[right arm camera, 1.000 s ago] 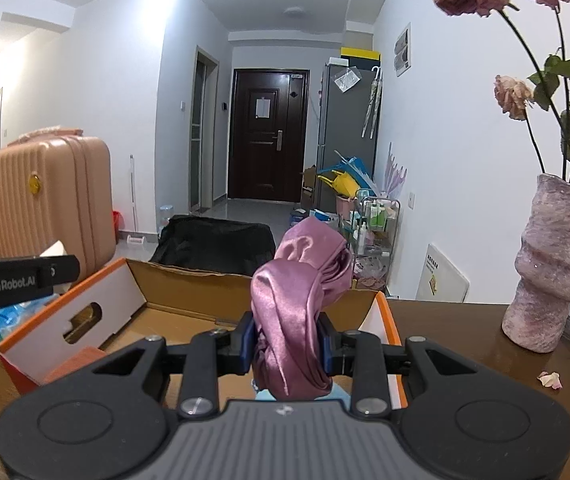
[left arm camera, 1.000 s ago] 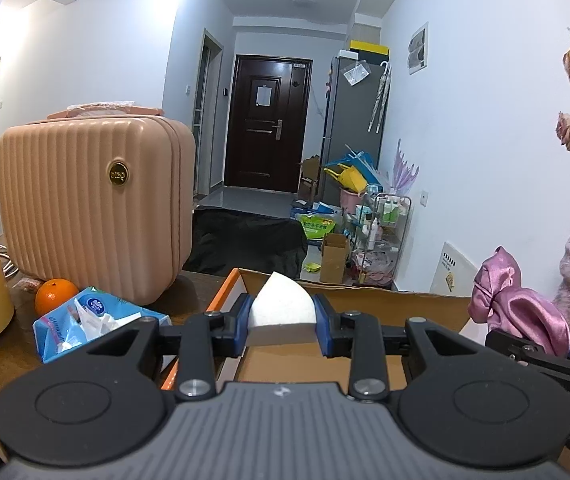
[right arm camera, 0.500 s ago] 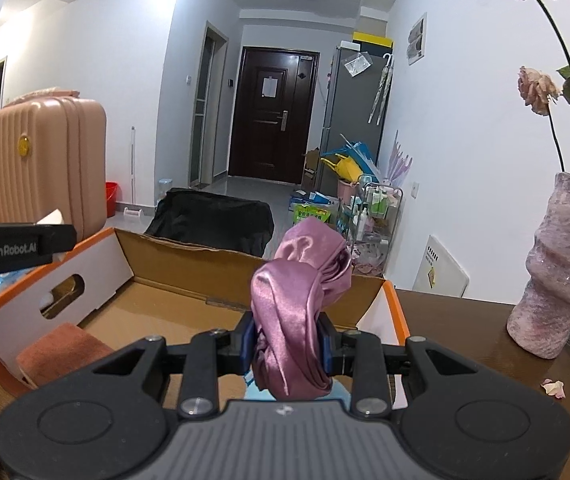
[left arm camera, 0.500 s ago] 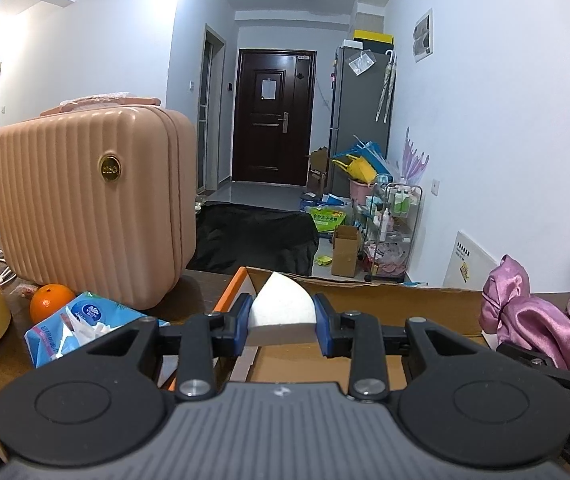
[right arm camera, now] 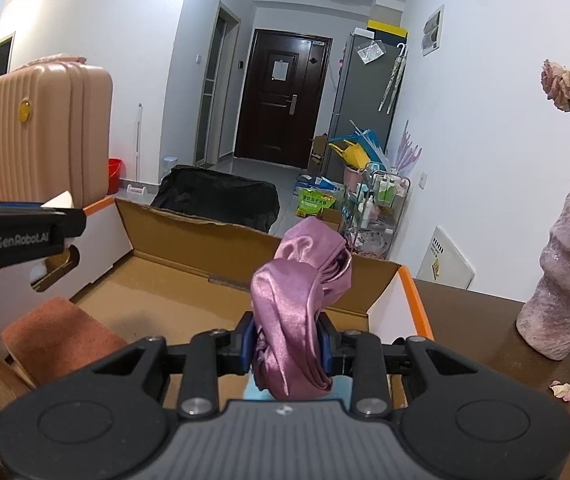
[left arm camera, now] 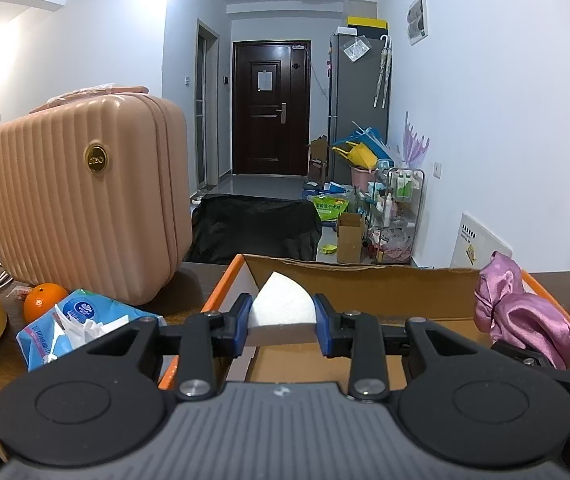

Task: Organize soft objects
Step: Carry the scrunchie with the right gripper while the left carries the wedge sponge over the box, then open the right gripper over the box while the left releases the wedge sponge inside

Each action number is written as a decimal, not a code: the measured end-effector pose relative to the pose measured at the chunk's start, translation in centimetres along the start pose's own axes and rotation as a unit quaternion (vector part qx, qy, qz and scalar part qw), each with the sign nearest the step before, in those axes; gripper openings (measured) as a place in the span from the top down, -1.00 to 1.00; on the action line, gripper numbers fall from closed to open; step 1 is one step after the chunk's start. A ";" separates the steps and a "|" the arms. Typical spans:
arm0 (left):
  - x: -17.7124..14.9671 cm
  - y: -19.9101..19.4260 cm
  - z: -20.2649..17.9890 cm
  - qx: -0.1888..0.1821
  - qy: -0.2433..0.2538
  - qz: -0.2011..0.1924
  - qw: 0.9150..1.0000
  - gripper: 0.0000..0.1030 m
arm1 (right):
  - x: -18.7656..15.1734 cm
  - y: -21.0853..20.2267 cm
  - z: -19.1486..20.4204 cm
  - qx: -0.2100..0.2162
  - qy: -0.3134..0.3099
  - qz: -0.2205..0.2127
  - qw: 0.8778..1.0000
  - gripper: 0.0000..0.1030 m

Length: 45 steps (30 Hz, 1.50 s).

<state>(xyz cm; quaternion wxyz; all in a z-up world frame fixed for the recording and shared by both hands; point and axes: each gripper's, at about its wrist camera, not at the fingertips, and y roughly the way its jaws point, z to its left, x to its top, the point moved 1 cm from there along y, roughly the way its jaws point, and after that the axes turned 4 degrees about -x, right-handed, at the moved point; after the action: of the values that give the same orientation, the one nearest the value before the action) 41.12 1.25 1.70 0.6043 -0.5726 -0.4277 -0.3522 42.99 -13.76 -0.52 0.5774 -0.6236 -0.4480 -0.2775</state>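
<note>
From the left wrist, the left gripper (left arm camera: 283, 330) pinches a white sponge wedge (left arm camera: 281, 307) between its blue pads, rounded tip up, held over the near left corner of the open cardboard box (left arm camera: 365, 276), probably so it can drop straight inside. Beside the box on the left lie a tissue pack (left arm camera: 71, 322) and an orange (left arm camera: 44, 300), with a ribbed pink suitcase (left arm camera: 81, 208) standing behind them; none of these blocks the way into the box, though the box's orange-edged side wall sits just under the pads. At the right edge of this view the purple satin cloth (left arm camera: 525, 316) hangs in the other tool. From the right wrist, the right gripper (right arm camera: 287, 346) is clamped on that purple satin cloth (right arm camera: 301, 308), bunched and standing above the pads, held over the right half of the box (right arm camera: 189, 268), likely for the same kind of drop. A folded reddish-brown cloth (right arm camera: 61, 328) already lies on the box floor at the left, so the free space is the middle and right. The left tool reaches in from the left edge. A pink vase (right arm camera: 561, 280) with dried roses stands on the table (right arm camera: 477, 340) just right of the box, close enough to be knocked by a sideways swing.
</note>
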 end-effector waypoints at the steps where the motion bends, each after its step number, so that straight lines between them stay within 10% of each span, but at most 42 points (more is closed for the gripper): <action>1: 0.0 0.1 0.0 -0.001 0.002 0.001 1.000 0.34 | -0.1 0.0 0.1 0.000 -0.001 0.001 1.000 0.42; 27: -1.5 2.6 0.6 -0.013 -0.001 0.050 0.999 0.28 | -1.5 1.2 0.9 -0.004 -0.007 0.016 1.000 0.34; 35: -1.3 2.0 0.8 -0.006 -0.008 0.034 0.999 -0.62 | -1.3 0.5 0.9 -0.008 -0.008 -0.002 1.000 -0.03; 39: -1.2 1.5 0.8 -0.002 -0.010 0.023 1.000 -0.96 | -1.3 0.1 0.7 -0.014 0.000 -0.017 1.000 -0.71; 45: -1.0 1.4 1.2 0.004 -0.020 0.024 1.000 -1.00 | -1.3 -0.1 0.6 -0.020 0.002 -0.027 0.999 -1.00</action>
<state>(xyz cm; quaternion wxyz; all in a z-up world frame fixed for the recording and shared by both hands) 41.83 2.48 0.19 0.6062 -0.5868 -0.4278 -0.3243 42.23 -13.48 -1.67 0.5582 -0.6218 -0.4580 -0.3034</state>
